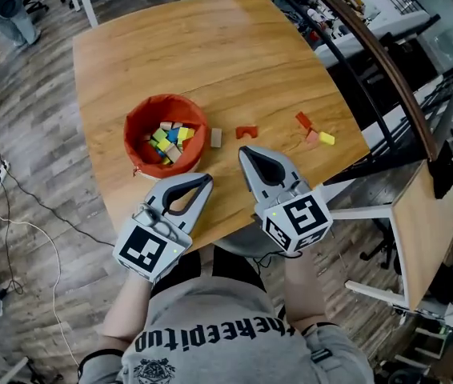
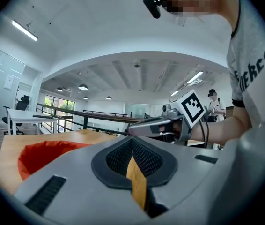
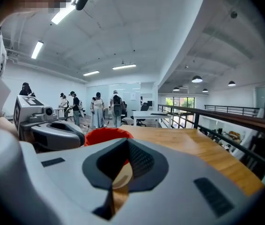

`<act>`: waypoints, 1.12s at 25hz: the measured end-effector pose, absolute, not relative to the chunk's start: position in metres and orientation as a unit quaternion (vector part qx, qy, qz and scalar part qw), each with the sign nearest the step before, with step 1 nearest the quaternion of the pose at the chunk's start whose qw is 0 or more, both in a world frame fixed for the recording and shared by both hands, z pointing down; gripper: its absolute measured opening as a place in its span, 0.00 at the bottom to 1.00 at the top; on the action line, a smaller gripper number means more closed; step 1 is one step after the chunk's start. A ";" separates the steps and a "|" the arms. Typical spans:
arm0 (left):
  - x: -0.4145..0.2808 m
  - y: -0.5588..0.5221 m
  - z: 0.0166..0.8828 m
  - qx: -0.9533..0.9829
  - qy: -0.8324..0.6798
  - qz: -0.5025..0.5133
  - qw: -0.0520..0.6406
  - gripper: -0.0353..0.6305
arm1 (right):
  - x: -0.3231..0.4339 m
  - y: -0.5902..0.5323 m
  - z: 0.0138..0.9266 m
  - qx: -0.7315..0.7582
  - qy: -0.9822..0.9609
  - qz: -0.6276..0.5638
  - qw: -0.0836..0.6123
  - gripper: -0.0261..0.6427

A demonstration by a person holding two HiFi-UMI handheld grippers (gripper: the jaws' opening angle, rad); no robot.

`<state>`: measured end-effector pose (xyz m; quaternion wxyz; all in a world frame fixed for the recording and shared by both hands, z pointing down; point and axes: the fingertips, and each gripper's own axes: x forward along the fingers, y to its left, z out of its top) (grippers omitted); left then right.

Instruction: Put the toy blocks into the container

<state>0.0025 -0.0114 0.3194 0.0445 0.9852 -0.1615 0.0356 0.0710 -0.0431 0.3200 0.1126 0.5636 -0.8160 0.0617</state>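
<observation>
1. Near the front edge of the surface (image 1: 210, 46), both tools are held side by side, short of the work, probably between pickups.
2. Left tongs (image 1: 204, 180) are clenched on nothing, with only wood showing through the gap behind their tips. They point toward the red container (image 1: 133, 130).
3. Right tongs (image 1: 246, 152) are likewise closed and empty. They aim at the loose pieces, so they seem better placed for the next grab.
4. Many toy blocks (image 1: 166, 138) already lie in the container. A beige block (image 1: 216, 137), a red arch block (image 1: 246, 132) and a small cluster (image 1: 314, 133) farther right wait outside it.
</observation>
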 end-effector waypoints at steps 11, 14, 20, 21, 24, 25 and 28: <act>0.047 0.006 0.322 0.994 -0.094 0.040 0.041 0.08 | 0.119 -0.013 0.323 0.618 -0.776 0.075 0.104 0.06; 0.057 0.008 0.324 0.995 -0.083 0.042 0.043 0.08 | 0.130 -0.009 0.325 0.627 -0.768 0.079 0.103 0.06; 0.075 0.007 0.328 0.995 -0.075 0.047 0.052 0.08 | 0.147 -0.007 0.327 0.636 -0.761 0.087 0.100 0.06; 0.077 0.006 0.329 0.995 -0.076 0.048 0.052 0.08 | 0.148 -0.007 0.327 0.636 -0.761 0.088 0.100 0.06; 0.084 0.000 0.335 0.994 -0.085 0.055 0.051 0.08 | 0.154 -0.009 0.329 0.634 -0.761 0.091 0.100 0.06; 0.086 -0.002 0.337 0.993 -0.091 0.057 0.055 0.08 | 0.155 -0.009 0.330 0.633 -0.762 0.093 0.100 0.06; 0.091 -0.009 0.341 0.991 -0.107 0.057 0.062 0.08 | 0.160 -0.013 0.332 0.629 -0.765 0.095 0.101 0.06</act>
